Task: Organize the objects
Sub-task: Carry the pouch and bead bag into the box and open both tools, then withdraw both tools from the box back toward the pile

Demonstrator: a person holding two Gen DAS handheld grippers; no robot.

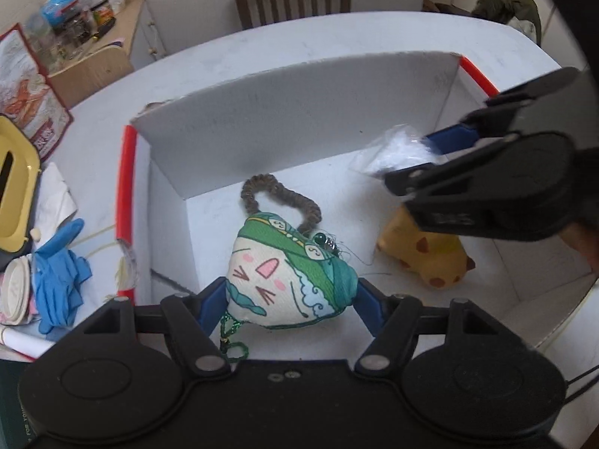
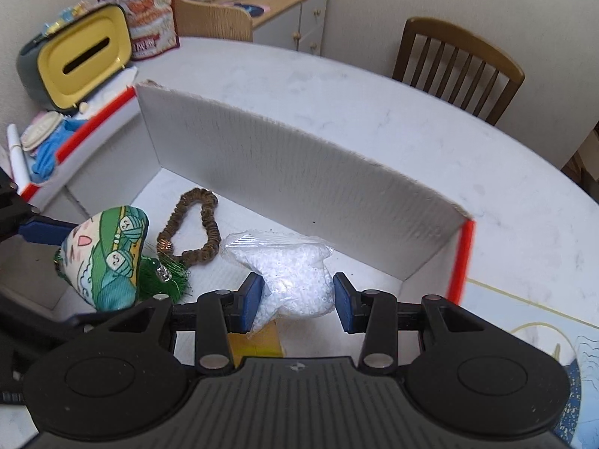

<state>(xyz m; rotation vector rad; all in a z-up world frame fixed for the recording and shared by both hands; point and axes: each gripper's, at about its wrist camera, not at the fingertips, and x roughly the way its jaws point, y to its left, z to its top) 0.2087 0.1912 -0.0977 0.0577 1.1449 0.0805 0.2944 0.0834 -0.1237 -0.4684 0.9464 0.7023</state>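
My left gripper point(image 1: 290, 301) is shut on a cream and green plush sachet point(image 1: 288, 273) with a printed face, held over the floor of a white cardboard box point(image 1: 284, 127) with red edges. From the right comes my right gripper point(image 1: 415, 157), shut on a clear bag of white beads point(image 1: 393, 149). In the right wrist view the bead bag point(image 2: 295, 277) sits between the blue pads of that gripper point(image 2: 297, 299), low inside the box point(image 2: 299, 172). A brown scrunchie point(image 1: 280, 198) lies on the box floor. A yellow spotted plush point(image 1: 423, 254) lies under the right gripper.
The box stands on a white round table point(image 2: 374, 86). Left of it lie a yellow-lidded tissue holder point(image 2: 80, 56), blue gloves point(image 1: 56, 262) and a white pen point(image 2: 17, 157). A wooden chair point(image 2: 456, 63) stands behind the table, and a snack bag point(image 2: 146, 7) near a cluttered cabinet.
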